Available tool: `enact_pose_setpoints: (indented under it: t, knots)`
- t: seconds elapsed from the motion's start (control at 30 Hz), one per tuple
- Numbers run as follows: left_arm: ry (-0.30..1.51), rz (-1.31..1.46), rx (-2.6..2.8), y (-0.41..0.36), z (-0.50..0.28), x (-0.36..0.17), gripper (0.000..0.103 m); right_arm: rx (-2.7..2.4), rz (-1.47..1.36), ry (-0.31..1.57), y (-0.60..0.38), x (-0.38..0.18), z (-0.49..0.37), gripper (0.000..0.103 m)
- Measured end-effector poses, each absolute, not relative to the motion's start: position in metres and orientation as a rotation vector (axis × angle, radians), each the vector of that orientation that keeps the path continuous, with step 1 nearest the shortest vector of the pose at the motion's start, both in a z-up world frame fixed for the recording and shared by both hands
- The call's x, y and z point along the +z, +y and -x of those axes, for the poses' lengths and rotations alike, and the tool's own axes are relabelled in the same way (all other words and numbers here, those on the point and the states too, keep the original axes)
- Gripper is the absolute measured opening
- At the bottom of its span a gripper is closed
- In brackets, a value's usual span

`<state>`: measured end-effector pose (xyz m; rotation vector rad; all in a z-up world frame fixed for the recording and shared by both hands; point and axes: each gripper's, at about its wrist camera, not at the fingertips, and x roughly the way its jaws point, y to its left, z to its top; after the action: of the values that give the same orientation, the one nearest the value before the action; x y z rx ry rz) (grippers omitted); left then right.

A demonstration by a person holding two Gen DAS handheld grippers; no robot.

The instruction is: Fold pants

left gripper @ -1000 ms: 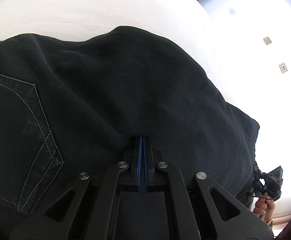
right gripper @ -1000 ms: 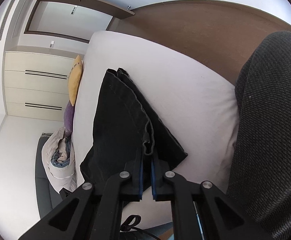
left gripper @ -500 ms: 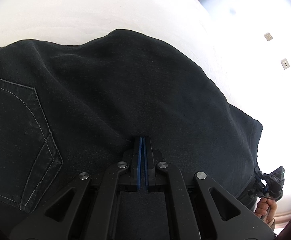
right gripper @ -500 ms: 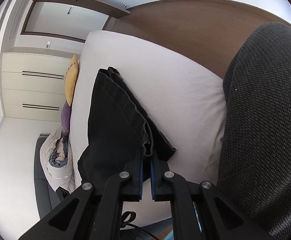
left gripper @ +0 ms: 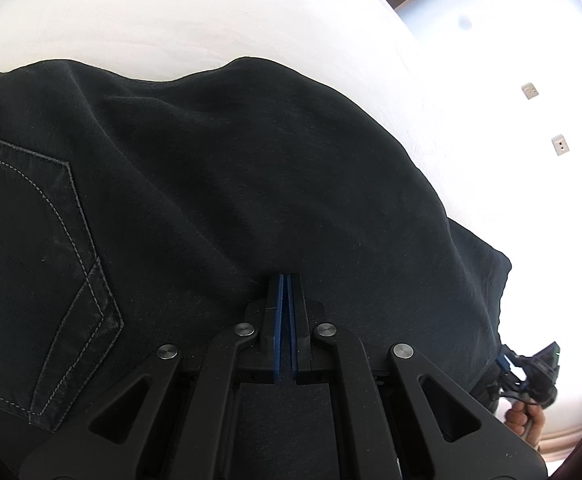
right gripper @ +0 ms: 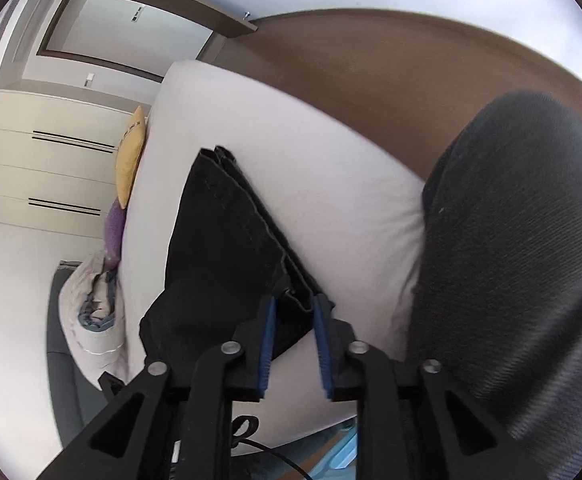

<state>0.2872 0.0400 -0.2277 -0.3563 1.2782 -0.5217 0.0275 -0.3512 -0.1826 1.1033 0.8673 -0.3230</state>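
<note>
One pair of pants [right gripper: 227, 240] on one bed [right gripper: 331, 184]. Two grippers: left [left gripper: 284, 280], right [right gripper: 293, 308]. Two pillows: yellow [right gripper: 130, 160], purple [right gripper: 114, 228].

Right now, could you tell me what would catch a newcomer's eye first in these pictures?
The black pants fill most of the left wrist view, spread over a white bed, with a stitched back pocket at left. The left gripper is shut on the pants. In the right wrist view the right gripper stands open around the pants' folded edge, and a yellow pillow stands at the bed's far side.
</note>
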Motion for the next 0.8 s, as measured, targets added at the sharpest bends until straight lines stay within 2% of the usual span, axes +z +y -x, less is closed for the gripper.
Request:
enact_pose_setpoints:
  t: [0.13, 0.3, 0.4, 0.53, 0.6, 0.67, 0.7, 0.73, 0.8]
  knots:
    - [1.277, 0.355, -0.521, 0.039, -0.287, -0.229, 0.001, -0.341, -0.940, 0.809, -0.348, -0.137, -0.032, 0.030]
    - [1.273, 0.381, -0.513, 0.049, -0.285, -0.229, 0.001, 0.055, -0.841, 0.822, -0.294, -0.111, -0.122, 0.030]
    - [1.268, 0.399, -0.500, 0.054, -0.282, -0.229, 0.001, 0.241, -0.819, 0.869, -0.245, -0.125, -0.186, 0.030]
    - [1.254, 0.437, -0.478, 0.059, -0.277, -0.232, 0.001, 0.337, -0.883, 1.015, -0.195, -0.183, -0.256, 0.030]
    - [1.250, 0.450, -0.476, 0.062, -0.275, -0.233, 0.001, 0.310, -0.812, 1.074, -0.182, -0.206, -0.275, 0.030]
    - [1.255, 0.458, -0.481, 0.064, -0.276, -0.233, 0.002, 0.263, -0.792, 1.100, -0.185, -0.227, -0.283, 0.024]
    - [1.259, 0.459, -0.486, 0.065, -0.276, -0.233, 0.001, 0.256, -0.819, 1.088, -0.192, -0.231, -0.282, 0.011]
    - [1.260, 0.456, -0.490, 0.066, -0.276, -0.233, 0.002, 0.235, -0.835, 1.079, -0.200, -0.233, -0.278, 0.005]
    - [1.258, 0.439, -0.497, 0.067, -0.276, -0.232, 0.002, 0.191, -0.832, 1.038, -0.221, -0.231, -0.269, 0.000]
